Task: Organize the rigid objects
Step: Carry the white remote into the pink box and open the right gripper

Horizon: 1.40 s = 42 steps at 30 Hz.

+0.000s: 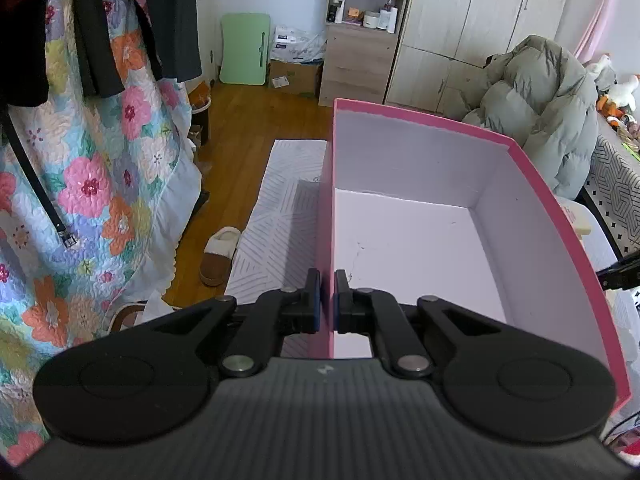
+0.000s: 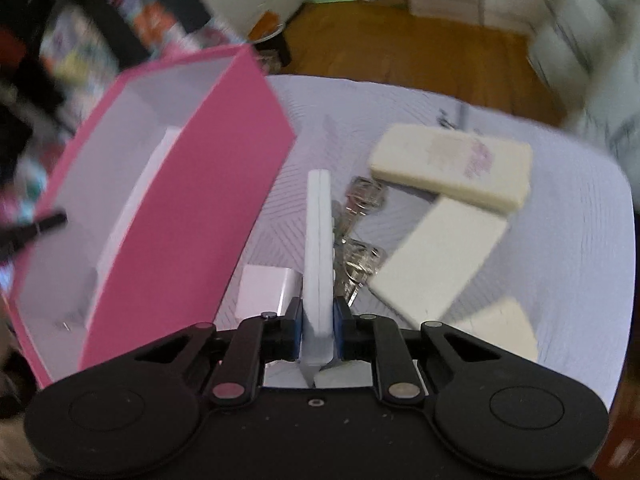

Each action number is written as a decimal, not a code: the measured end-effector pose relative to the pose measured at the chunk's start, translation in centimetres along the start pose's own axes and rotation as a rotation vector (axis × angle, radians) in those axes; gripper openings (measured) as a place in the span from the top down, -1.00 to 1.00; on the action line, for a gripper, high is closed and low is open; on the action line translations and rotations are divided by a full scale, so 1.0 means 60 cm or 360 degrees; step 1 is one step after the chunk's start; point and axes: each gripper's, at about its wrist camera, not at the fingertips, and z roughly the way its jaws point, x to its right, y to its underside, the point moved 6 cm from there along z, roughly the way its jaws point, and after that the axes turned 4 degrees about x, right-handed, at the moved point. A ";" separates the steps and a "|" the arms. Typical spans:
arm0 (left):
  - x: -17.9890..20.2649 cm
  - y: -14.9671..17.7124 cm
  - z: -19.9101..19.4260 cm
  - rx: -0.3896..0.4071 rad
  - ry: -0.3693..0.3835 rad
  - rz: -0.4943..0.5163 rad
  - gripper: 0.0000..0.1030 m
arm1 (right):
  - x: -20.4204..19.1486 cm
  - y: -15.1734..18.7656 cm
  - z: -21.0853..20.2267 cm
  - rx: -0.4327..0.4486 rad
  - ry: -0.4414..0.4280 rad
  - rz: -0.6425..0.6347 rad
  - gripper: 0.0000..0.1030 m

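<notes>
My left gripper (image 1: 327, 300) is shut on the left wall of a pink box (image 1: 560, 216) with a white inside and holds it tilted. In the right wrist view the pink box (image 2: 192, 208) stands to the left. My right gripper (image 2: 319, 320) is shut on a thin white flat object (image 2: 319, 240), held on edge above the table. Two cream rectangular blocks (image 2: 452, 160) (image 2: 436, 256), a bunch of metal keys (image 2: 360, 232) and a small white cube (image 2: 266, 288) lie on the white patterned table (image 2: 560, 280).
A floral quilt (image 1: 92, 168) hangs at the left. A slipper (image 1: 220, 256) lies on the wooden floor (image 1: 248, 120). A grey puffer jacket (image 1: 540, 92) sits at the right, cupboards (image 1: 472, 32) behind. The right wrist view is motion-blurred.
</notes>
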 end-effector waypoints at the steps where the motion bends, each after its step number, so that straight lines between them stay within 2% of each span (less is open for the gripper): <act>1: 0.002 0.000 0.000 0.0006 -0.0005 0.0020 0.91 | -0.007 -0.004 0.002 0.0000 0.0012 -0.0043 0.56; 2: 0.002 0.000 0.000 0.0009 -0.0007 0.0026 0.91 | -0.010 -0.008 0.001 0.0013 0.0028 -0.0077 0.56; 4: 0.001 -0.001 0.000 0.0005 0.0003 0.0015 0.90 | -0.014 -0.011 0.003 0.0043 0.0044 -0.0135 0.34; 7: 0.003 0.001 -0.001 0.0015 -0.0012 0.0007 0.91 | -0.011 -0.021 0.010 0.0085 0.0064 -0.0130 0.33; 8: 0.005 0.001 -0.001 0.0017 -0.0021 0.0008 0.91 | -0.008 -0.026 0.013 0.0098 0.0079 -0.0115 0.55; 9: 0.008 0.001 -0.001 0.0020 -0.0027 0.0017 0.92 | -0.006 -0.030 0.013 0.0113 0.0092 -0.0096 0.60; 13: 0.004 0.003 -0.001 0.0015 -0.0011 -0.0005 0.91 | -0.020 -0.041 -0.010 0.0175 0.0140 -0.0108 0.61; 17: -0.007 0.002 -0.003 -0.0008 0.0027 -0.0113 0.88 | -0.043 -0.050 -0.060 0.0331 0.0237 -0.0227 0.61; 19: -0.009 0.001 -0.002 -0.0014 0.0032 -0.0138 0.87 | -0.066 -0.055 -0.097 0.0454 0.0260 -0.0336 0.61; 21: -0.010 -0.001 0.000 -0.0018 0.0040 -0.0164 0.86 | -0.104 -0.065 -0.129 0.0568 0.0256 -0.0492 0.61; 23: -0.010 -0.002 0.000 -0.0018 0.0042 -0.0173 0.86 | -0.153 -0.070 -0.150 0.0621 0.0200 -0.0652 0.61; 27: -0.015 -0.003 -0.002 -0.0036 0.0113 -0.0231 0.81 | -0.259 -0.059 -0.129 0.0512 0.0037 -0.0963 0.61; 30: -0.020 -0.002 -0.001 -0.0036 0.0114 -0.0257 0.81 | -0.315 -0.039 -0.070 0.0307 -0.0022 -0.1126 0.61; 35: -0.024 0.003 0.000 -0.0041 0.0137 -0.0275 0.80 | -0.355 -0.015 0.028 0.0039 -0.0035 -0.1334 0.62; 42: -0.040 0.007 0.004 -0.0051 0.0213 -0.0352 0.75 | -0.384 -0.016 0.057 -0.0043 -0.0065 -0.1436 0.62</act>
